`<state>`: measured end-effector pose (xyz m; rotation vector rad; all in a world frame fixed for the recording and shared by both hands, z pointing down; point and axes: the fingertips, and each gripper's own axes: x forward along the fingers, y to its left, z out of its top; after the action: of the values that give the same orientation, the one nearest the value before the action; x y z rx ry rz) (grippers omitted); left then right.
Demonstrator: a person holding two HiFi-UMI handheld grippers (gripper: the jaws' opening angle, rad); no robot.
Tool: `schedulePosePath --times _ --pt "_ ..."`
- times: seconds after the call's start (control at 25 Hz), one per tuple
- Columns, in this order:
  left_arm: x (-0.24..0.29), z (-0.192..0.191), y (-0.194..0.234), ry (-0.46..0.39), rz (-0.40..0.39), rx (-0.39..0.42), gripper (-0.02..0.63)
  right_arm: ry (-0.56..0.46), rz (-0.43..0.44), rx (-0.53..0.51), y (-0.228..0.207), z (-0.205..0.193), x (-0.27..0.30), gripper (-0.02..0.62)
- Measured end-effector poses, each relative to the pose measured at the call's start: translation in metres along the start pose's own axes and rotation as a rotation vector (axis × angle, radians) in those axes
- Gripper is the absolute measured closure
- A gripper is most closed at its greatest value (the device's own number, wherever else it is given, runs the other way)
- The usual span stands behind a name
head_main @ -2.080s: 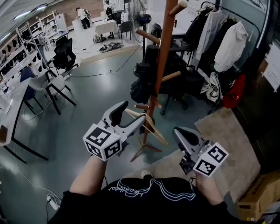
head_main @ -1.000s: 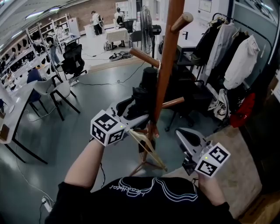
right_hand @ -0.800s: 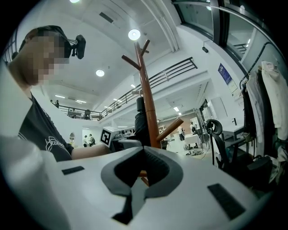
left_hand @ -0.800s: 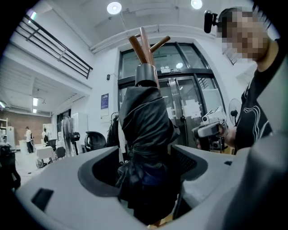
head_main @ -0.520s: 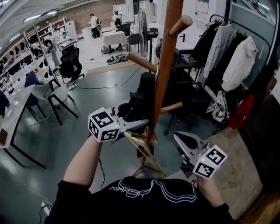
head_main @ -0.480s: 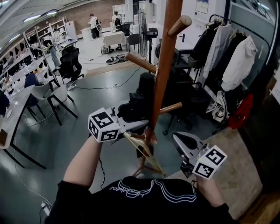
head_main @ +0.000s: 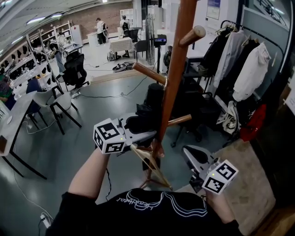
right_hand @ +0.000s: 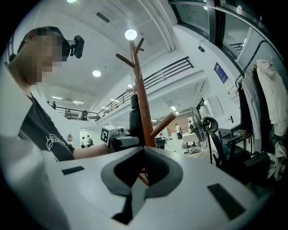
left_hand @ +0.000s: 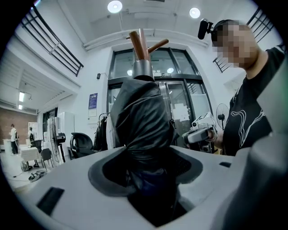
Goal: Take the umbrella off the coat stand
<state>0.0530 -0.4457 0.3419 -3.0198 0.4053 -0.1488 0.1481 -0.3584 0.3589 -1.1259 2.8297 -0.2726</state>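
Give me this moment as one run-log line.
phase: grasping umbrella | left gripper: jaws just closed in on umbrella | right gripper: jaws together, empty, short of coat stand | umbrella: not yet off stand

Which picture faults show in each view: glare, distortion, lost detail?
Head view: wide-angle lens curves the room behind the coat stand. Left gripper view: ceiling lights flare white; the black umbrella fills the middle, lower folds lost in shadow. Right gripper view: round fisheye frame, dark corners, a glaring ceiling light.
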Motion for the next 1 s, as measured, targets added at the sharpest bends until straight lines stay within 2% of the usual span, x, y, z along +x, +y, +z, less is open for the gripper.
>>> schedulePosePath --times 0.52,0.76,1.0 --pt "-0.009 0.003 0.006 -0.02 0.039 -0.045 0.368 0.008 0.001 -0.004 0.004 0.003 -0.004 0.594" --pt "-0.012 0.01 0.005 -0.053 0.052 -0.038 0.368 0.016 0.009 -0.002 0.003 0.001 -0.001 0.594" --pt "-0.021 0.02 0.009 -0.106 0.084 -0.063 0.368 0.02 0.022 -0.001 0.002 -0.001 0.0 0.594"
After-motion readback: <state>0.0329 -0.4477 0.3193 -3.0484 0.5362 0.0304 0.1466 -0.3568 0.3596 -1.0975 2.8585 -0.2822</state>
